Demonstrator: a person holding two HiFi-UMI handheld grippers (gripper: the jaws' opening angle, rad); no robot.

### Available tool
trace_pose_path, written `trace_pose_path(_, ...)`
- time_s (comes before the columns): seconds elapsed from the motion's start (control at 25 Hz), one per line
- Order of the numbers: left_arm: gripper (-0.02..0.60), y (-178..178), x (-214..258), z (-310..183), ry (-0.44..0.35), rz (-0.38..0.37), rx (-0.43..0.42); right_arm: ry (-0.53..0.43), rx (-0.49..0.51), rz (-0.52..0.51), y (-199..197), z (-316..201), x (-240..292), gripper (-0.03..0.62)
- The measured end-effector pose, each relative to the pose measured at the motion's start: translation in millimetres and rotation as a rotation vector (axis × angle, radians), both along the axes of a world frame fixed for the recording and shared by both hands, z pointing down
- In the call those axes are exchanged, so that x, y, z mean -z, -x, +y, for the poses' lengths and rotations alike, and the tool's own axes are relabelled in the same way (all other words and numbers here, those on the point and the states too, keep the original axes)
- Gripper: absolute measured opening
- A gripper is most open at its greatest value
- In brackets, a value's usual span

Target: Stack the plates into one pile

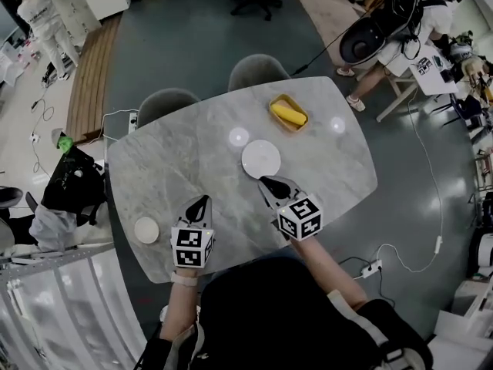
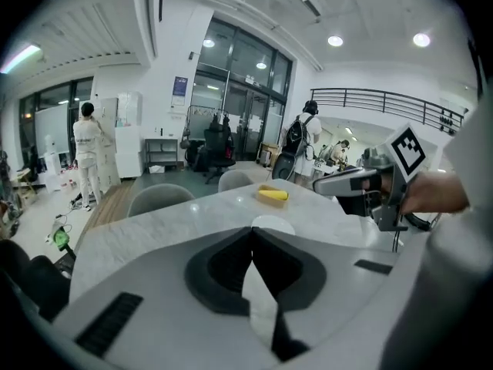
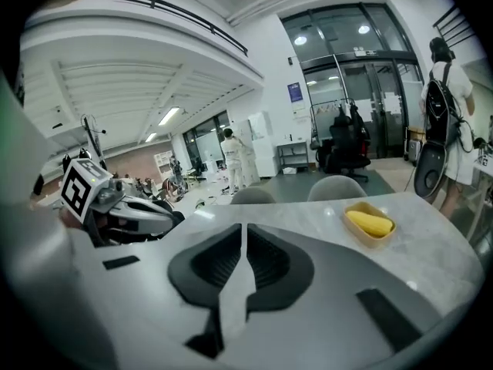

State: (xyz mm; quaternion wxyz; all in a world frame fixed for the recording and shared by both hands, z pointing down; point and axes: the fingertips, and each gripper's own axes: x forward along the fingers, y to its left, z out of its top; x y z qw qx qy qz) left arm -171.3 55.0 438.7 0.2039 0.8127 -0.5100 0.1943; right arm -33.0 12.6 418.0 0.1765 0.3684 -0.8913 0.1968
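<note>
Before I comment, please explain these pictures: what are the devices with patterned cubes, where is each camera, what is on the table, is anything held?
A person holds two hand tools with two jaws each: the left gripper and the right gripper. One camera sits on the head, looking down; one rides on each gripper. On the marble table lie a white plate, a smaller white plate and a yellow tray of yellow food. Both grippers are shut and empty.

Grey marble worktop (image 1: 177,168), rounded corners. Two grey chairs (image 1: 258,69) at its far edge. Dark grey floor (image 1: 200,29) around it; wood-plank strip (image 1: 91,75) to its left. Beyond it: tall glazed doors (image 2: 239,106), white wall (image 2: 169,45), recessed ceiling lights (image 2: 335,41).
</note>
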Motion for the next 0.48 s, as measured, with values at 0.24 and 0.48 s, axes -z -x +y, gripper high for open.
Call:
trace_pose_path(0.24, 0.009, 5, 50, 1, -0.095, 0.029, -0.007, -0.069, 0.044, -0.011, 8, 16, 46, 0.036)
trace_pose_path(0.48, 0.009, 0, 84, 2, -0.163, 0.034, -0.036, -0.154, 0.080, 0.002, 10, 28, 83, 0.035)
